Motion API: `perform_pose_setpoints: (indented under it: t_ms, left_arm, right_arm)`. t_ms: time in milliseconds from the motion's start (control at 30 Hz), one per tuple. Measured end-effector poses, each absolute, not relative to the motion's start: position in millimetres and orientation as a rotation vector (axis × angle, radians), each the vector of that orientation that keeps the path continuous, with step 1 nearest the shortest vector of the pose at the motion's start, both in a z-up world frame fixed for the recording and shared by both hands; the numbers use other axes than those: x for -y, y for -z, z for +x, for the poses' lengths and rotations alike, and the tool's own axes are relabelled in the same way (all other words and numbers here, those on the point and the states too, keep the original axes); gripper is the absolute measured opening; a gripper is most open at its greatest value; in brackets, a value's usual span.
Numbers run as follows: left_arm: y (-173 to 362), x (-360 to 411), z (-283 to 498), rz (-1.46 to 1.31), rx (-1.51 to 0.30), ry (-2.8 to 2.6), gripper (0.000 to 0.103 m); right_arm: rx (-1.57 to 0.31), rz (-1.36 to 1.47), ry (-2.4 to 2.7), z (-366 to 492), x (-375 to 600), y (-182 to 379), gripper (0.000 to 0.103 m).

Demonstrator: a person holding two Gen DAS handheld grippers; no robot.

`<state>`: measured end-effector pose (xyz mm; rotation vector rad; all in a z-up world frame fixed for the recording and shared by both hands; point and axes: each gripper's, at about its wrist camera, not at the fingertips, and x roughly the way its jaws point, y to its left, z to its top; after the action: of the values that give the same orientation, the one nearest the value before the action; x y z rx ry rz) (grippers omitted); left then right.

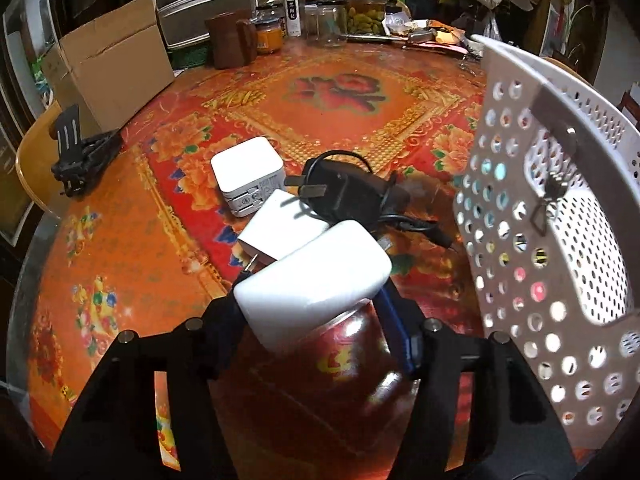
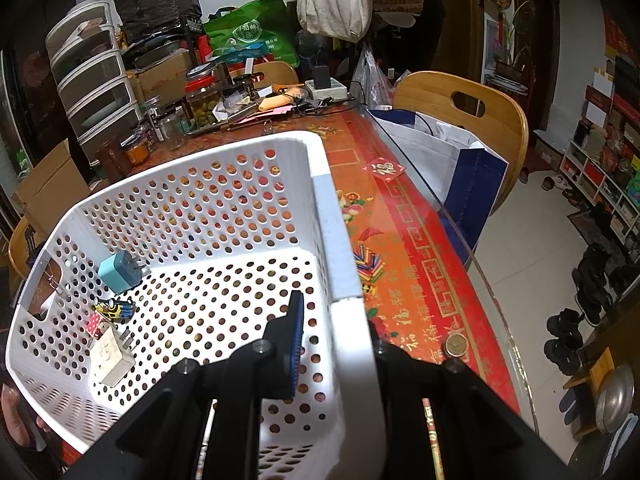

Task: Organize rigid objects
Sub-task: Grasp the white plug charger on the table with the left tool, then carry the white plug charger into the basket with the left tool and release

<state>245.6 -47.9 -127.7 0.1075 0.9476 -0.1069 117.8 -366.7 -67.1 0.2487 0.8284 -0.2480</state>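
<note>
My left gripper (image 1: 316, 300) is shut on a white charger block (image 1: 316, 280) and holds it above the table. Beyond it lie another white charger (image 1: 280, 224), a square white charger (image 1: 248, 172) and a black adapter with its cord (image 1: 344, 196). The white perforated basket (image 1: 540, 216) stands tilted at the right. My right gripper (image 2: 336, 344) is shut on the basket's rim (image 2: 344, 280), one finger inside and one outside. Inside the basket lie a teal charger (image 2: 118, 272), a beige charger (image 2: 110, 356) and small colourful items (image 2: 112, 308).
A cardboard box (image 1: 112, 64), jars (image 1: 360, 8) and a black phone stand (image 1: 84, 152) sit along the far and left table edges. A wooden chair (image 2: 472, 120) with a blue-white bag (image 2: 460, 168) stands beside the table's glass edge. A coin (image 2: 456, 346) lies near my right gripper.
</note>
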Motion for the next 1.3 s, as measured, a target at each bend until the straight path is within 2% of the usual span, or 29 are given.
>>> perform_pose_setpoints:
  t_ms: [167,333,467,600,867,1300]
  left_arm:
    - [104.6,42.9,238.8,0.144,-0.892,0.056,0.058]
    - [49.6,43.0,241.2,0.214,-0.792,0.006,0.058]
    - [-0.3,75.7,242.5,0.324,-0.700,0.039,0.058]
    - [-23.5,126.3,237.7,0.419,-0.657,0.150,0.058]
    - [9.7,239.1,238.3,0.651,-0.793,0.381,0.058]
    - [65.4,302.0,245.7,0.838,-0.959,0.505,0.058]
  right_arm:
    - [-0.829,0.249,0.245,117.6,367.1,67.5,0.015]
    - [-0.832,0.244,0.245,118.0,366.3,67.7,0.015]
    - [-0.828,0.247,0.244,118.0,365.9,67.5,0.015]
    - [-0.830,0.247,0.242,120.4,366.1,67.7,0.015]
    - [-0.838,0.248,0.238,120.3,367.8,68.8,0.015]
    - [-0.831,0.254,0.230,119.5,368.9,68.7,0.015]
